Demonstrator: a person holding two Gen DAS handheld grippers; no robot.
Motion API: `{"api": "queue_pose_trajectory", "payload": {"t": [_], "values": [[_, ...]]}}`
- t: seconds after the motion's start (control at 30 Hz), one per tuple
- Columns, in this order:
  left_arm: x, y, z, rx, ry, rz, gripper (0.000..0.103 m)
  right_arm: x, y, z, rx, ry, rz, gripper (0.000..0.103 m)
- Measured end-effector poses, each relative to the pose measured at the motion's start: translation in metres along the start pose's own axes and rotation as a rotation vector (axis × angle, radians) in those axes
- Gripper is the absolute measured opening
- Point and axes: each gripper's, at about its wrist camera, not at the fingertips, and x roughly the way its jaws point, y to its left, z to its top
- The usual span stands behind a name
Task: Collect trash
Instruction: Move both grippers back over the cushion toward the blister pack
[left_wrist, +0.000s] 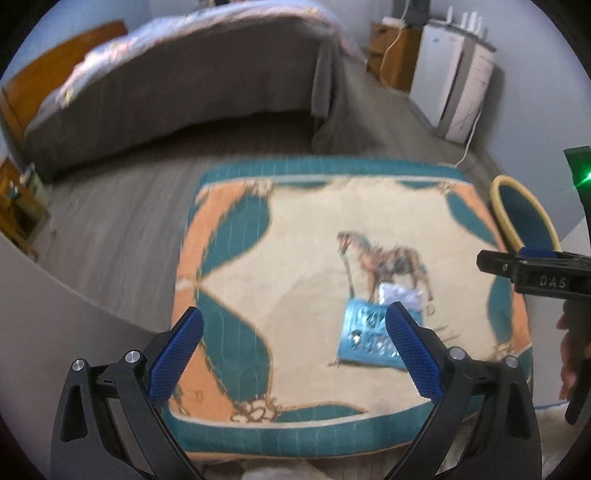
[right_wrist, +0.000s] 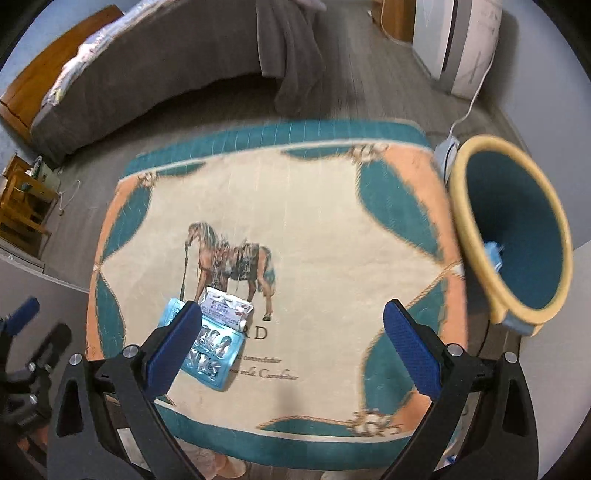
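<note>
A blue blister pack (right_wrist: 216, 356) lies on a horse-print cloth (right_wrist: 332, 240), with a silver-white packet (right_wrist: 227, 310) overlapping its far edge. My right gripper (right_wrist: 293, 350) hovers open above the cloth, its left finger (right_wrist: 173, 350) in front of the pack. In the left wrist view the blister pack (left_wrist: 365, 332) and packet (left_wrist: 400, 295) sit beside my right finger (left_wrist: 413, 350); my left gripper (left_wrist: 295, 350) is open and holds nothing. A blue bin with a yellow rim (right_wrist: 469, 221) stands right of the cloth, with a light-blue scrap (right_wrist: 493, 254) inside.
A grey-covered bed (left_wrist: 177, 92) lies across the wooden floor behind the cloth. A white appliance (left_wrist: 450, 85) stands at the back right, with a cable (right_wrist: 469, 107) trailing to the floor. Wooden furniture (right_wrist: 22, 206) is on the left. The other gripper (left_wrist: 535, 269) enters from the right.
</note>
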Motion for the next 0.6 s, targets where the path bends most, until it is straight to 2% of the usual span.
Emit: {"api": "queue_pose_trajectory", "payload": {"t": [0.1, 0.33, 0.43, 0.5, 0.6], "values": [[0.013, 0.008, -0.003, -0.017, 0.035, 0.014, 0.098, 0.017, 0.012, 0.001, -0.032, 0.029, -0.016, 0.094], [0.024, 0.015, -0.006, 0.004, 0.05, 0.029, 0.098, 0.065, 0.045, -0.004, -0.193, 0.139, -0.038, 0.079], [0.029, 0.017, -0.007, 0.003, 0.063, 0.028, 0.098, 0.082, 0.058, -0.006, -0.249, 0.188, -0.029, 0.079], [0.031, 0.018, -0.007, 0.003, 0.071, 0.028, 0.098, 0.092, 0.067, -0.007, -0.29, 0.208, -0.053, 0.079], [0.032, 0.019, -0.008, 0.014, 0.074, 0.031, 0.098, 0.102, 0.071, -0.005, -0.294, 0.228, -0.051, 0.079]]}}
